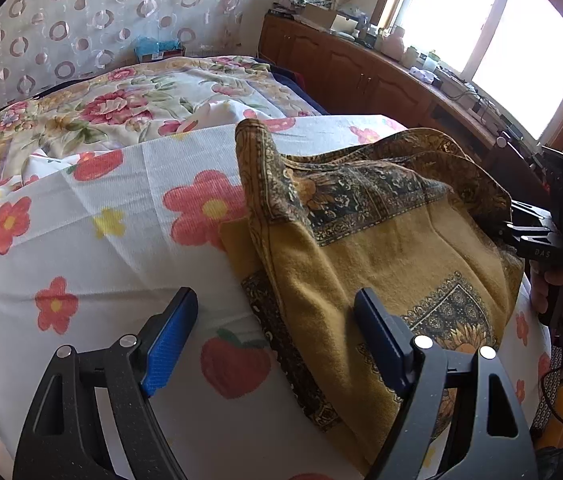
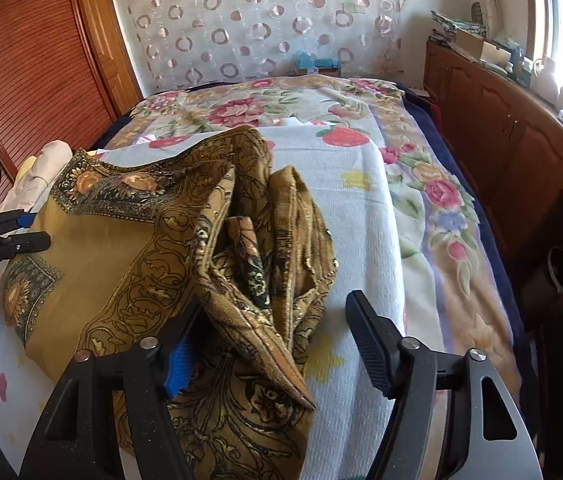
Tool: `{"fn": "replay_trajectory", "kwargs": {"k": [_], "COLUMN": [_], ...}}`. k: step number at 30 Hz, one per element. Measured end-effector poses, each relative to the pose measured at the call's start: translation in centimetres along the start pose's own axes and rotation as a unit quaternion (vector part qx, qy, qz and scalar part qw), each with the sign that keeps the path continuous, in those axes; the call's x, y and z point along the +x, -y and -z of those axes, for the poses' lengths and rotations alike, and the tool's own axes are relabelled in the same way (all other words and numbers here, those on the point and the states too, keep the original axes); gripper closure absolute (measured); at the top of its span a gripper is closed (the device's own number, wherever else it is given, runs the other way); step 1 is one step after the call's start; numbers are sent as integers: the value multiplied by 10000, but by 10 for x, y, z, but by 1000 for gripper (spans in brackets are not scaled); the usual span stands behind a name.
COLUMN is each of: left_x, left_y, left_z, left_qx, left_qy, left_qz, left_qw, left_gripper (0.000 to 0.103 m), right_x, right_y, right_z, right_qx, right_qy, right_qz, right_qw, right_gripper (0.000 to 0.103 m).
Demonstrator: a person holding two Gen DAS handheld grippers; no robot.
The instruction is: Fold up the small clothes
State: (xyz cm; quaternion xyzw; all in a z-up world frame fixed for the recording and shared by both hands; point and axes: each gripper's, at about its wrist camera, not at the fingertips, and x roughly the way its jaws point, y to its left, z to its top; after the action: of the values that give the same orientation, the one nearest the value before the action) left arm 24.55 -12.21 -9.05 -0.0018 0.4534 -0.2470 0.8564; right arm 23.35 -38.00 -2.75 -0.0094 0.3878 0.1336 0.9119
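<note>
A mustard-yellow cloth with dark ornate borders lies rumpled on the white flowered bed cover. My left gripper is open at the cloth's near left edge, with its right finger over the fabric and its left finger over bare cover. In the right wrist view the cloth is bunched into folds. My right gripper stands open around a hanging fold, which partly hides the left blue pad. The right finger is off the fabric. Each view also shows the other gripper at the cloth's far side.
The cover lies over a rose-patterned blanket. A wooden cabinet with clutter on top runs along the right under a bright window. A wooden wardrobe stands on the left. A cream bundle lies at the bed's left edge.
</note>
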Motion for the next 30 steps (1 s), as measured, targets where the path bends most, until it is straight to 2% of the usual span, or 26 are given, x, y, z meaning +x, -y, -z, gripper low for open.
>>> {"fn": "replay_trajectory", "kwargs": {"k": [9, 13, 16, 17, 18, 20, 22, 26, 30], "left_x": [-5, -8, -8, -7, -7, -9, -18, -44, -75], "left_y": [8, 7, 4, 4, 4, 3, 6, 16, 11], "left_z": [9, 13, 15, 15, 15, 14, 14, 12, 11], "left_qx": [-11, -148, -304, -354, -367, -391, -347, -122, -111], "left_qy": [19, 70, 61, 52, 64, 90, 258, 640, 1084], "left_qz": [178, 438, 793, 852, 861, 934, 995, 986, 931], "left_qw": [9998, 9989, 9964, 9957, 9956, 9948, 9941, 9930, 9897], "left_gripper": [22, 23, 45, 55, 72, 90, 94, 95, 95], "right_x": [2, -1, -2, -4, -5, -9, -14, -27, -37], "right_y": [-8, -13, -12, -12, -11, -12, -15, -28, -45], "right_z": [3, 3, 4, 5, 6, 8, 10, 7, 0], "right_qx": [-159, -261, -247, -229, -212, -182, -192, -387, -692], "right_qy": [-34, -5, 88, 135, 201, 346, 491, 760, 995], "right_qz": [-229, -154, -138, -146, -152, -156, -126, -74, 15], "right_qw": [9996, 9995, 9996, 9995, 9995, 9991, 9985, 9963, 9926], "right_gripper": [70, 81, 84, 85, 86, 87, 87, 88, 88]}}
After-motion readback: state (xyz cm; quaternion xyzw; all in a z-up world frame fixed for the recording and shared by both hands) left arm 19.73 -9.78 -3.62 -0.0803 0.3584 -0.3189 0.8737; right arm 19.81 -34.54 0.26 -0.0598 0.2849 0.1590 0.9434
